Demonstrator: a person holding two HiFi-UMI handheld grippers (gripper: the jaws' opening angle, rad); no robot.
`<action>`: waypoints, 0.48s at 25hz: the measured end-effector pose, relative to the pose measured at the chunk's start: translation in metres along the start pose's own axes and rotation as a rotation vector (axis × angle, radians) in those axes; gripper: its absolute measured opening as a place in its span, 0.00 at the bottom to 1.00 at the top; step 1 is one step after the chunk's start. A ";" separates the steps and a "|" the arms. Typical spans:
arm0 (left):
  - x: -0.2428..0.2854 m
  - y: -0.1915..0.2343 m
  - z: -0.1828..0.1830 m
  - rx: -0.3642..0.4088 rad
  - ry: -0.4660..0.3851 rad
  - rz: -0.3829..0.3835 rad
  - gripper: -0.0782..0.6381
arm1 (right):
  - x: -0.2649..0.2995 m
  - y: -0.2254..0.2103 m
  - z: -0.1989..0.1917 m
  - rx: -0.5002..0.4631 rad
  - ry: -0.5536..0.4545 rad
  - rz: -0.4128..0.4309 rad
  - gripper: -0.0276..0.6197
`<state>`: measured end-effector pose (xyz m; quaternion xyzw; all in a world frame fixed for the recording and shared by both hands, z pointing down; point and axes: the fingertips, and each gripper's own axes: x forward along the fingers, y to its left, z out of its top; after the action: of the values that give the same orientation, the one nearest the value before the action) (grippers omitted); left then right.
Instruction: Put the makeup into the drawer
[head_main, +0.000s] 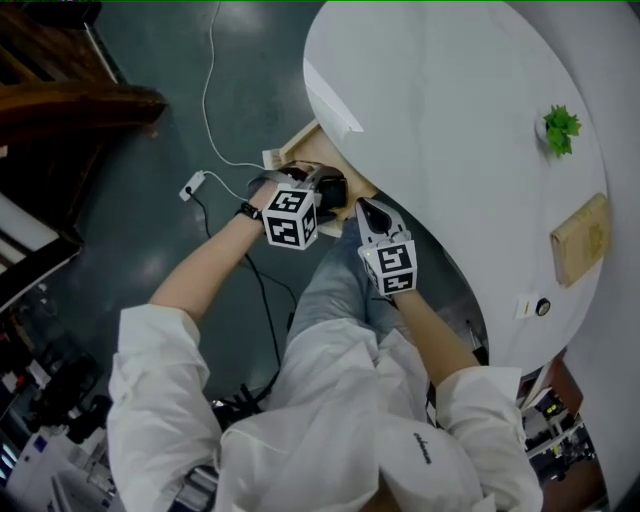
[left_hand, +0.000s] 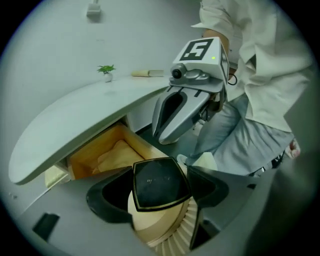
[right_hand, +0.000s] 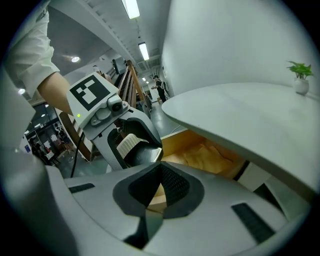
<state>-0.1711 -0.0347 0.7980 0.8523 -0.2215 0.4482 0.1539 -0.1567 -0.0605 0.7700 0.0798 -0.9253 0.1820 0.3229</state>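
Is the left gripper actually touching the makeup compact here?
Touching. The left gripper view shows the left gripper with both jaws pressed against opposite sides of the black-lidded makeup compact, with no gap.

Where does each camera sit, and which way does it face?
Head view: on the head, steeply down at left gripper, right gripper, open drawer; forearms, sleeves, lap show.
Left gripper view: along jaws shut on makeup compact, towards drawer; torso shows.
Right gripper view: along its shut jaws, towards drawer; left forearm shows.
All three share the drawer.
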 end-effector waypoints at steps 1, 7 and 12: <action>0.004 -0.002 0.000 0.030 0.008 -0.027 0.61 | 0.002 -0.001 -0.003 -0.003 0.006 0.001 0.07; 0.023 -0.003 -0.005 0.163 0.041 -0.152 0.61 | 0.013 -0.007 -0.018 -0.009 0.030 0.006 0.07; 0.037 0.004 -0.015 0.230 0.074 -0.238 0.61 | 0.022 -0.010 -0.027 0.008 0.039 -0.005 0.07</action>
<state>-0.1646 -0.0401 0.8371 0.8674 -0.0606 0.4803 0.1154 -0.1555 -0.0597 0.8064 0.0796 -0.9179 0.1865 0.3411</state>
